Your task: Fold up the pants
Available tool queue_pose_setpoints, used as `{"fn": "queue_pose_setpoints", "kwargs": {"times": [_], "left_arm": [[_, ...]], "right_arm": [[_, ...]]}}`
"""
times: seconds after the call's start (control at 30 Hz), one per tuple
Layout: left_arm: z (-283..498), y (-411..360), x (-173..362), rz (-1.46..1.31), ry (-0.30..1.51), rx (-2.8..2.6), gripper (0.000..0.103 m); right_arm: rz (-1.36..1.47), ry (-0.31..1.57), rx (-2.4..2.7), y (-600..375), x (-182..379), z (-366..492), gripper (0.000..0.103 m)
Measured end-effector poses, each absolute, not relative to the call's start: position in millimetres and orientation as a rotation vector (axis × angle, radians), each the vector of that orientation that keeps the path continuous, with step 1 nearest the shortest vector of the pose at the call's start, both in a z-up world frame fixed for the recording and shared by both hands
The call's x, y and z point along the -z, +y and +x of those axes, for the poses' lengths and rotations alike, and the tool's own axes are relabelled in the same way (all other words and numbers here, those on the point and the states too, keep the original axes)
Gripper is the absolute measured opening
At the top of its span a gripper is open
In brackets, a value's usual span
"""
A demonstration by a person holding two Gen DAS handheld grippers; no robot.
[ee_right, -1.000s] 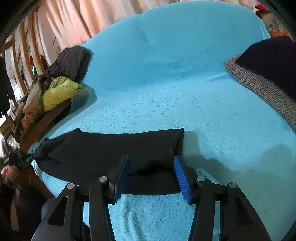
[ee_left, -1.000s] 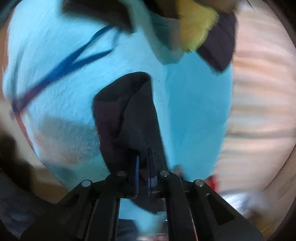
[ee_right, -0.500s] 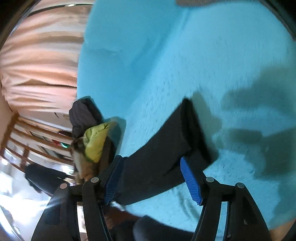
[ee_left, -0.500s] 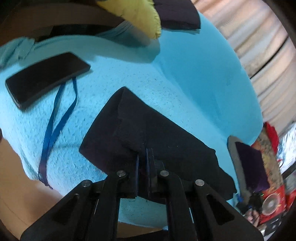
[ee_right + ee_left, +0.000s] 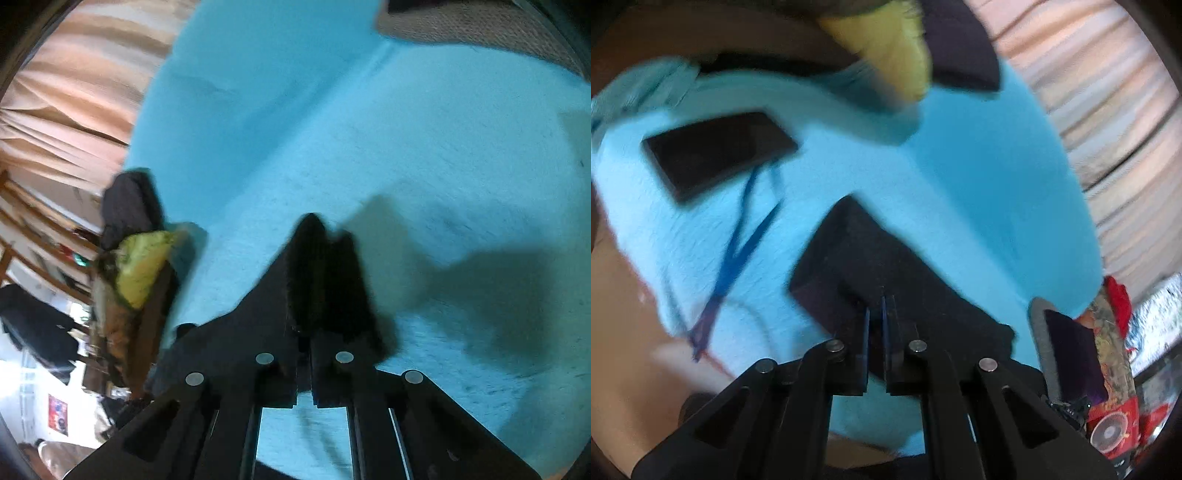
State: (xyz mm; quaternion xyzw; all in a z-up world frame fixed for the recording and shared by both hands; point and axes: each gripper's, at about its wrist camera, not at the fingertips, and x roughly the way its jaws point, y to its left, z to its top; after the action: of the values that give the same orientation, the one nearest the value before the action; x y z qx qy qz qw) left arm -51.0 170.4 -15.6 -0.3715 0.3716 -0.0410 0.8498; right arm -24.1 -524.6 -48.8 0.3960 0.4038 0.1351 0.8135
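Note:
The black pants [image 5: 886, 269] lie stretched over a turquoise blanket [image 5: 979, 177] on a sofa. My left gripper [image 5: 876, 314] is shut on one end of the pants, the cloth pinched between its blue pads. In the right wrist view my right gripper [image 5: 303, 332] is shut on the other end of the pants [image 5: 321, 280], which bunches up just past the fingers. The blanket [image 5: 424, 155] spreads beyond it. Both views are blurred by motion.
A black phone [image 5: 720, 151] with a blue lanyard [image 5: 738, 251] lies on the blanket left of the pants. A yellow and dark jacket pile [image 5: 140, 266] sits at the sofa's end. A grey cushion [image 5: 480, 26] lies at the far side. Curtains [image 5: 1108, 122] hang behind.
My right gripper has closed from open onto the end of the pants. My left gripper stays shut on the cloth while both views swing over the sofa.

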Motion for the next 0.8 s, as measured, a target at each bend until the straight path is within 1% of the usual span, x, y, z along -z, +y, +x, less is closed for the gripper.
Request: {"fn": "queue_pose_setpoints", "kwargs": {"times": [0.07, 0.3, 0.33, 0.43, 0.5, 0.57, 0.63, 0.7, 0.77, 0.8], "left_arm": [[-47, 172, 34, -0.816, 0.843, 0.081, 0.003], [-44, 168, 28, -0.752, 0.839, 0.071, 0.004], [-44, 166, 28, -0.753, 0.839, 0.070, 0.006], [-43, 171, 31, -0.772, 0.840, 0.086, 0.007], [-41, 170, 29, -0.730, 0.840, 0.097, 0.008], [-40, 166, 21, -0.656, 0.836, 0.092, 0.012], [-46, 167, 6, -0.542, 0.790, -0.008, 0.030], [-59, 171, -12, -0.454, 0.706, -0.144, 0.038], [-74, 171, -34, -0.389, 0.596, -0.259, 0.046], [-78, 168, -46, -0.366, 0.537, -0.274, 0.053]], "right_arm": [[0.891, 0.903, -0.265, -529, 66, -23, 0.003], [0.849, 0.878, -0.268, -522, 51, -27, 0.003], [0.840, 0.878, -0.264, -520, 52, -28, 0.003], [0.842, 0.881, -0.258, -522, 63, -29, 0.002], [0.846, 0.873, -0.258, -524, 63, -30, 0.002], [0.848, 0.874, -0.260, -526, 63, -31, 0.003], [0.827, 0.869, -0.242, -527, 56, -33, 0.008], [0.754, 0.827, -0.166, -527, 46, -39, 0.020], [0.605, 0.739, -0.045, -522, 20, -49, 0.021], [0.540, 0.697, -0.027, -514, 8, -51, 0.021]]}}
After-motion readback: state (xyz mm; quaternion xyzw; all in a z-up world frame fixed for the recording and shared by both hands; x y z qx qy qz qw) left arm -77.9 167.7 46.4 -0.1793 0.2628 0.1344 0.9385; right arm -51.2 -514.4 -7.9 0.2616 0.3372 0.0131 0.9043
